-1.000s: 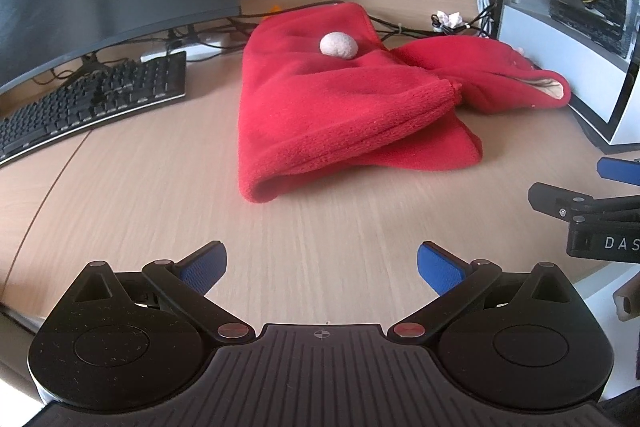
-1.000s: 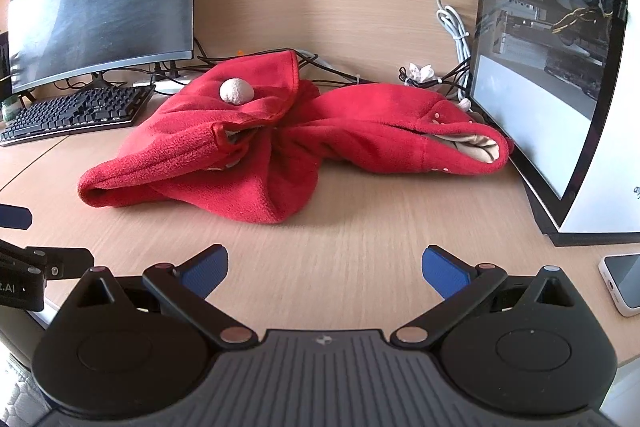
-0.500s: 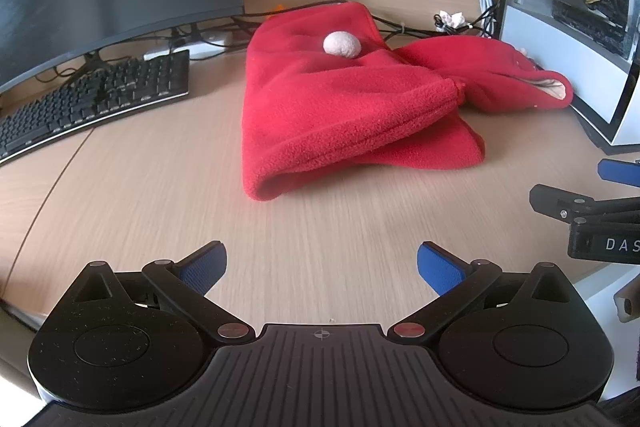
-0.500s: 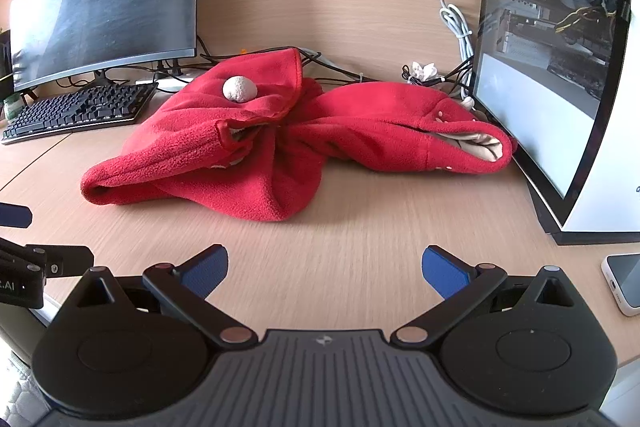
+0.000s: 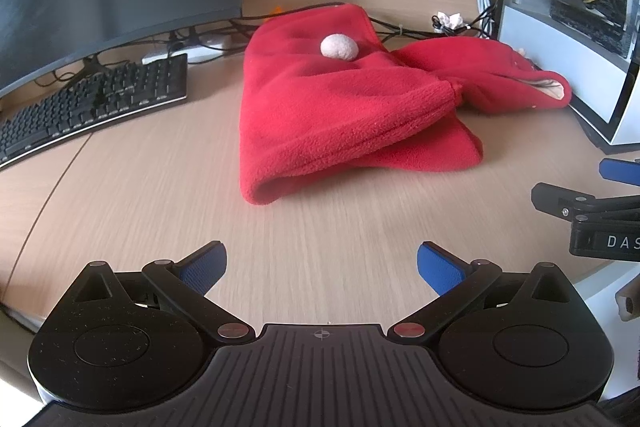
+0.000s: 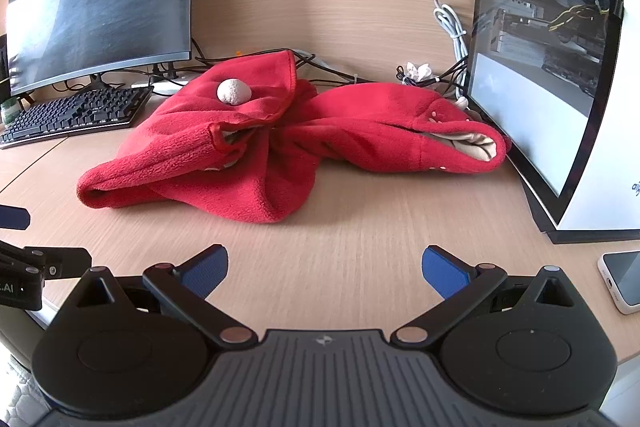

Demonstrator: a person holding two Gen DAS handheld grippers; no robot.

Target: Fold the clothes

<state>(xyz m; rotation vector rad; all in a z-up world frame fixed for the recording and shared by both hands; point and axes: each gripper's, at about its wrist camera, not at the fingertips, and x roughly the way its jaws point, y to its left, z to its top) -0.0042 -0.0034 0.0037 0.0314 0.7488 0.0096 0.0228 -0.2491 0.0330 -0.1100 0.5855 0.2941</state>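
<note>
Red fleece (image 5: pixel 340 115) update, working outward from the claws.

Starting at the left claw (image 5: pixel 320 255): spread wide, blue pads (image 5: pixel 202 267) far apart, nothing pinched between them, just bare desk (image 5: pixel 160 211) underneath. Same story at the right claw (image 6: pixel 325 259): gaping open, gripping nothing, hovering low over the wood. Held level and side by side near the front edge, both aimed straight ahead, with the tip of each one poking into the other's view from the side.

Ahead of both claws, a fair stretch of bare wood, then the fleece in a rumpled heap. Nearest the left claw, a rounded folded corner; nearest the right claw, a droopy lobe of fabric. Further back on top, a little pale pompom (image 5: pixel 339 47). Off ahead and to the right of the right claw, a twisted section ending in an opening with cream lining (image 6: pixel 476 147), right up against the computer case (image 6: pixel 560 87).

Compared with a second ago: basically nothing. Same wide gape on both claws, same heap, pompom in the same spot, maybe a hair of wobble and some blur on the wood grain. So, judging by that, no folding begun, no grab made, probably lining up the approach.

Looks like needing a reach forward and some untwisting and flattening before any proper fold. Not much room either, with a keyboard (image 5: pixel 92 107) ahead-left of the left claw and a phone (image 6: pixel 622 279) just right of the right claw.
</note>
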